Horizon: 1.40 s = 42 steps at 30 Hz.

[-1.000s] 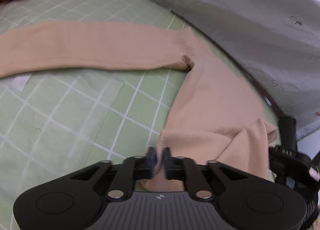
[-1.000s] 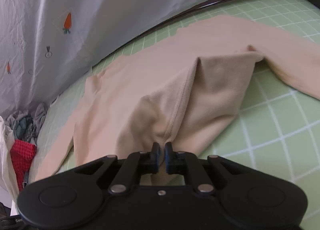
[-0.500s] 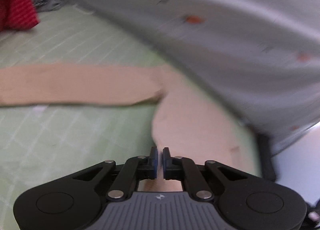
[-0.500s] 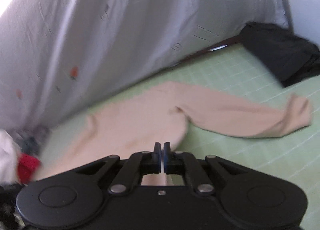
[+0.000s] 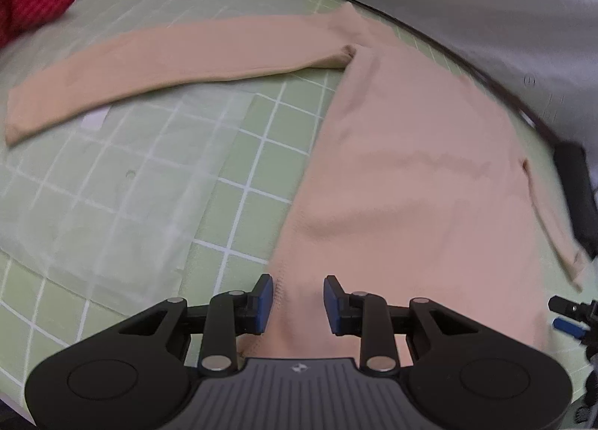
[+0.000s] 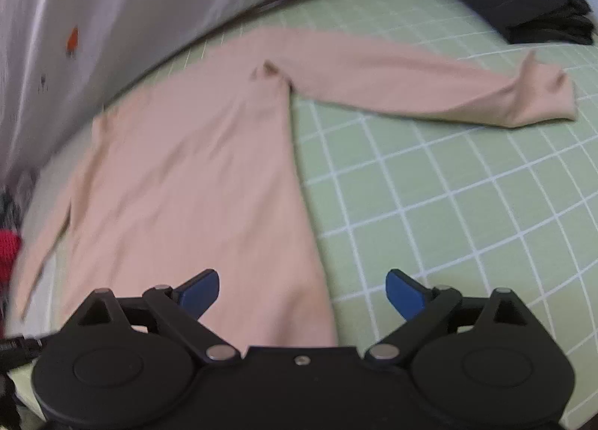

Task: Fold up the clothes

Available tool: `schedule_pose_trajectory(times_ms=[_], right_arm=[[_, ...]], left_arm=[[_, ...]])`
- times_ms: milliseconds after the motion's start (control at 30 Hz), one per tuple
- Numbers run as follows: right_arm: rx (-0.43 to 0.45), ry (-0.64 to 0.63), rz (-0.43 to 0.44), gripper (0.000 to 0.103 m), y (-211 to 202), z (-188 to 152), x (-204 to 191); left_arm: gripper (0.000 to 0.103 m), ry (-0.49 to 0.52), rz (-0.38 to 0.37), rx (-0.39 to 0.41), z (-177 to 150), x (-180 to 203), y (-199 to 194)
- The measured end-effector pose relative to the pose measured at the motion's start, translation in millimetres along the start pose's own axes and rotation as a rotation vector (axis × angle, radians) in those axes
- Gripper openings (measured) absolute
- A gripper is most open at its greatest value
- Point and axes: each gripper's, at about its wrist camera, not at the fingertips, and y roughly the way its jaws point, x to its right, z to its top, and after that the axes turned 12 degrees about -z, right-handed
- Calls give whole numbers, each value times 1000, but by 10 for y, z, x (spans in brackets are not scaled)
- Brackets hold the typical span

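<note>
My left gripper has just been opening, its blue pads now a little apart over the hem of the beige long-sleeved knit top, cloth lying between them but not pinched. My right gripper has also just been opening and stands wide, its blue pads clear of the fabric, straddling the top's lower side edge. The top lies flat on the green sheet with a white grid, one sleeve stretched out to each side. A pale cloth printed with small orange carrots hangs behind it. A crumpled black garment lies near one cuff, a red knit piece beyond the other. No writing is readable.
</note>
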Motion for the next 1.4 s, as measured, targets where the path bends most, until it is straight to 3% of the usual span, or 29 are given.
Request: schedule_pose_trajectory(times_ms=[67, 200, 333, 467, 567, 767, 967, 1233, 1333, 1400], right_arm=[[-19, -47, -32, 74, 42, -27, -66], [2, -147, -97, 77, 21, -123, -164], [25, -175, -135, 85, -17, -145, -113], [66, -194, -173, 98, -92, -94, 26], [102, -190, -199, 103, -152, -23, 176], [151, -129, -278, 103, -120, 311, 562], [211, -109, -316, 103, 59, 652, 938], [249, 38, -351, 102, 278, 1121, 1382], [233, 119, -347, 97, 383, 1276, 1520], [195, 149, -341, 84, 476, 1345, 1578]], left_arm=[[32, 28, 22, -12, -30, 40, -19], [35, 51, 50, -31, -99, 91, -30], [51, 72, 89, -42, -81, 240, -16], [78, 122, 94, -20, -19, 474, -19], [88, 176, 95, -14, 43, 720, 72], [88, 234, 81, -35, 125, 1157, 455], [88, 170, 112, -63, 137, 1284, 824], [101, 211, 208, -120, 116, 1430, 1039], [103, 212, 228, -128, 104, 1464, 1072], [103, 209, 226, -133, 112, 1459, 1073]])
